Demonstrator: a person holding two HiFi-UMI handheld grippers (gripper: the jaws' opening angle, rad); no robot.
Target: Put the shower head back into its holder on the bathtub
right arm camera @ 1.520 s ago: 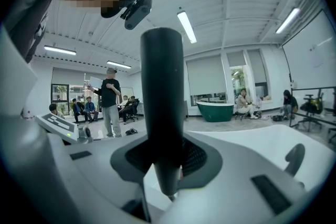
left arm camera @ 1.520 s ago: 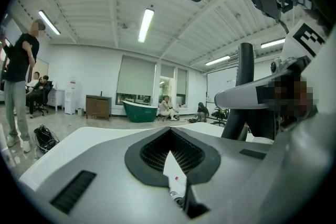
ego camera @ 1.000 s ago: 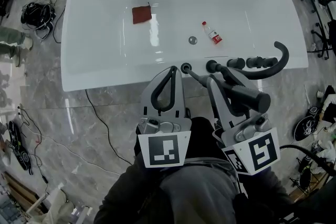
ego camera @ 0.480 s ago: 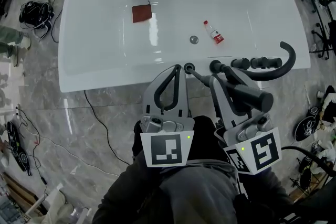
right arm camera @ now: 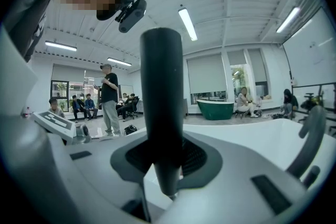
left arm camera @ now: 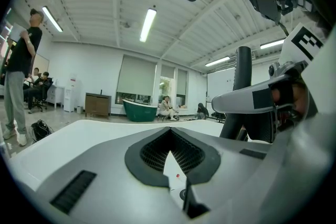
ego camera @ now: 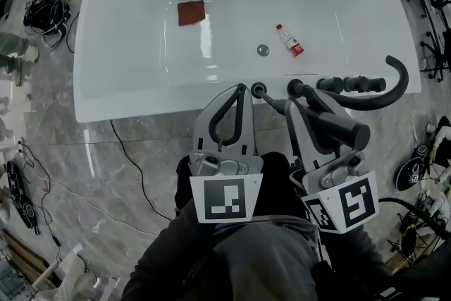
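The right tongs (ego camera: 301,102) were closed on the shower head (ego camera: 337,129), a dark round bar standing between the jaws in the right gripper view and clamped around its thick middle. The left tongs (ego camera: 239,89) were closed on nothing, their tips just to the left of the holder (ego camera: 258,89). The holder was a small ring on the near rim of the tub (ego camera: 141,106). The shower head lay on the near side of the holder and to its right, slanting back towards the person. Its thin end pointed at the ring and was close to it, but I could not tell whether they touched. It looked stiff and smooth, probably of moderate weight, and likely to roll or slip in the jaws. The thick middle seemed the best place to hold it, since that left the narrow end free to go into the ring. To the right of the holder, along the same rim, stood the black faucet (ego camera: 394,84). Beyond the holder, inside the tub, were the drain (ego camera: 263,50), a small bottle (ego camera: 290,42) and, further left, a red cloth (ego camera: 190,13).
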